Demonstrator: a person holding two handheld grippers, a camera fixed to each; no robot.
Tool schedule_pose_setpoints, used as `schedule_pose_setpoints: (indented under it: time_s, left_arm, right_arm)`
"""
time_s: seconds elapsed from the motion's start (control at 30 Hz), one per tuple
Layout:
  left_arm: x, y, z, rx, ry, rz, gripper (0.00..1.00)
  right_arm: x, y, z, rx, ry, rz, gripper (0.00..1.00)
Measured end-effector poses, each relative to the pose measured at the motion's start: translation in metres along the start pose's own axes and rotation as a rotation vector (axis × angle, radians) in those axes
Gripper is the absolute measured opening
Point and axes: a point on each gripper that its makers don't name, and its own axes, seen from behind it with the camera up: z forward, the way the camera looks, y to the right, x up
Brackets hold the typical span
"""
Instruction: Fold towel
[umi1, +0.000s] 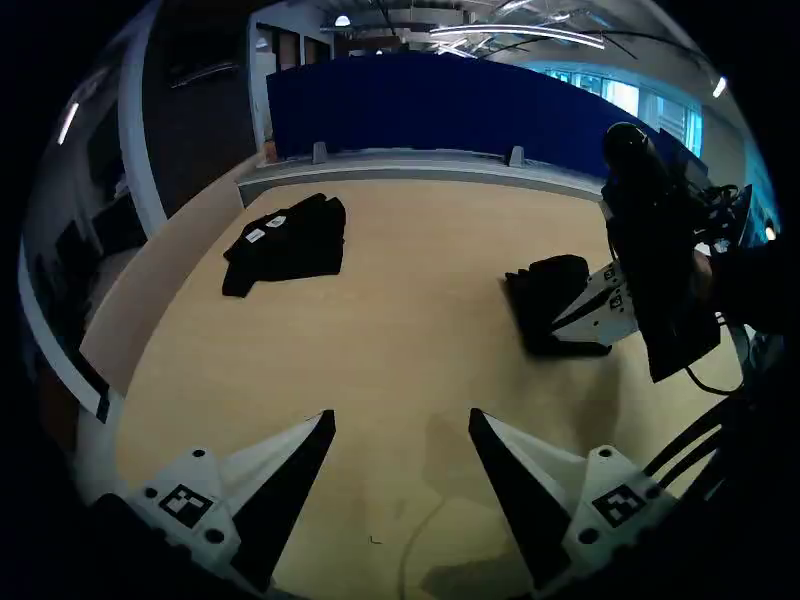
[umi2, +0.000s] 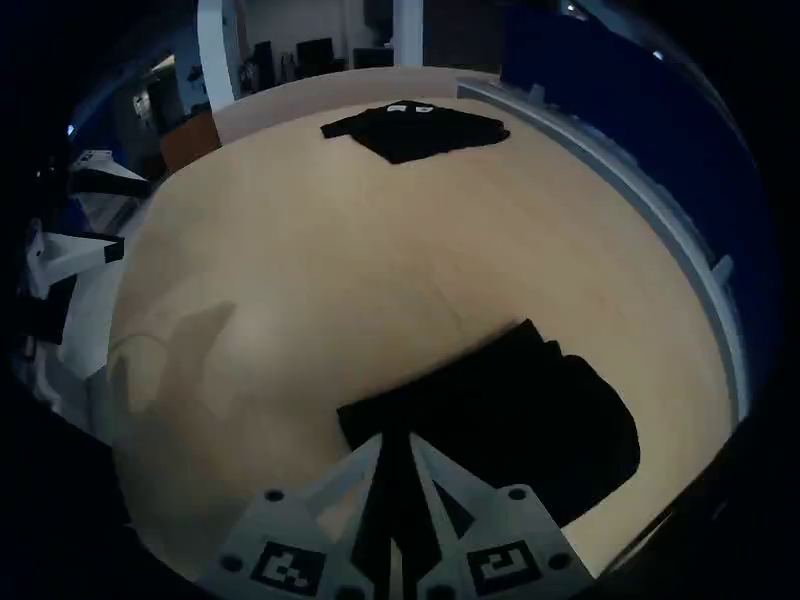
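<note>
the left gripper is hovering wide open over the near edge of the wooden table, its fingers gripping nothing. the right gripper is clenching the near edge of the black towel, with dark cloth pinched between its nearly closed fingers. that towel is lying bunched toward the table's right side, short of the far edge along the blue partition. a second dark cloth is sitting near the far left corner.
</note>
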Motion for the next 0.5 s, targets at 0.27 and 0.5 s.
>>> schedule_pose_setpoints:
  time_s: [0.27, 0.5]
  left_arm:
    - [0.004, 0.002, 0.001, -0.003, 0.001, 0.009, 1.00]
    - [0.003, 0.001, 0.003, -0.001, 0.000, 0.008, 1.00]
  right_arm:
    - [0.005, 0.001, -0.007, 0.001, 0.025, 0.022, 0.17]
    - [0.010, 0.003, -0.022, 0.005, 0.061, 0.044, 0.73]
